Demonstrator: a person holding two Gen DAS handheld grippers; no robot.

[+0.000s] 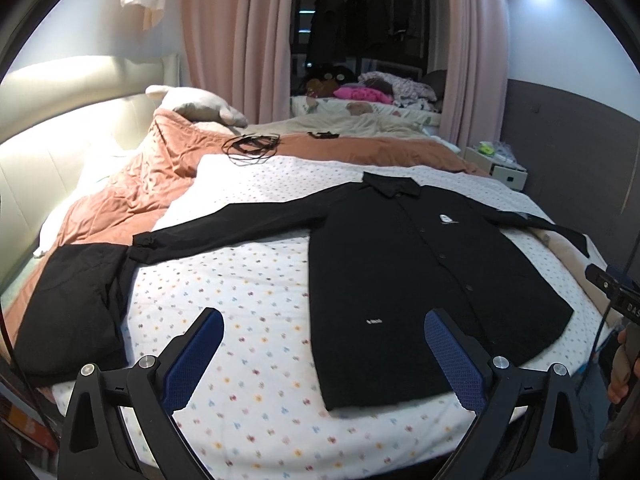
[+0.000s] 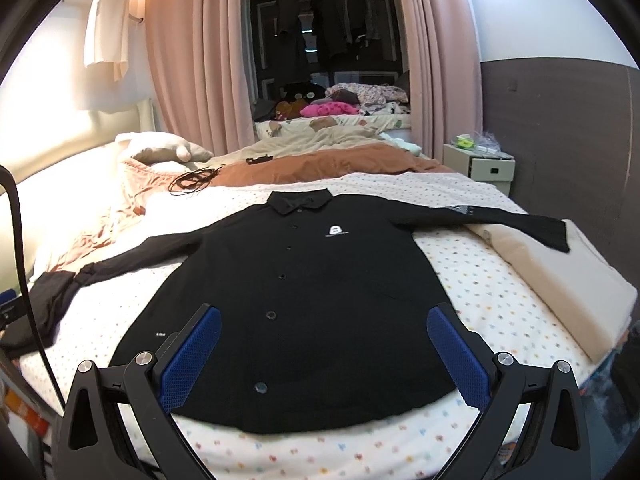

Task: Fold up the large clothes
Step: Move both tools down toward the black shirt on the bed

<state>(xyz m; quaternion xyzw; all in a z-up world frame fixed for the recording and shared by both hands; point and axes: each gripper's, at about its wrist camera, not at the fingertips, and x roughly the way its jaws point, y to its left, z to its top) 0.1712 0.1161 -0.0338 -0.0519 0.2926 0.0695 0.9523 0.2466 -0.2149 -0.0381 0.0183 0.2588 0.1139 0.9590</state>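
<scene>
Black shirt [image 2: 304, 300] lies flat, front up, on the dotted bedsheet [image 2: 480, 264] straight ahead of the right claw [image 2: 324, 354], and ahead-right of the left claw [image 1: 324, 358]. Both claws gape wide, holding nothing. Its far left cuff meets another dark garment [image 1: 72, 312], their boundary hard to make out.

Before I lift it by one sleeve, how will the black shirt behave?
The black shirt lies flat and thin on the bed, so it is probably floppy and will drape, not hold shape. Its long sleeve would likely trail behind. It looks light, so both open grippers, left and right, could carry it.
</scene>
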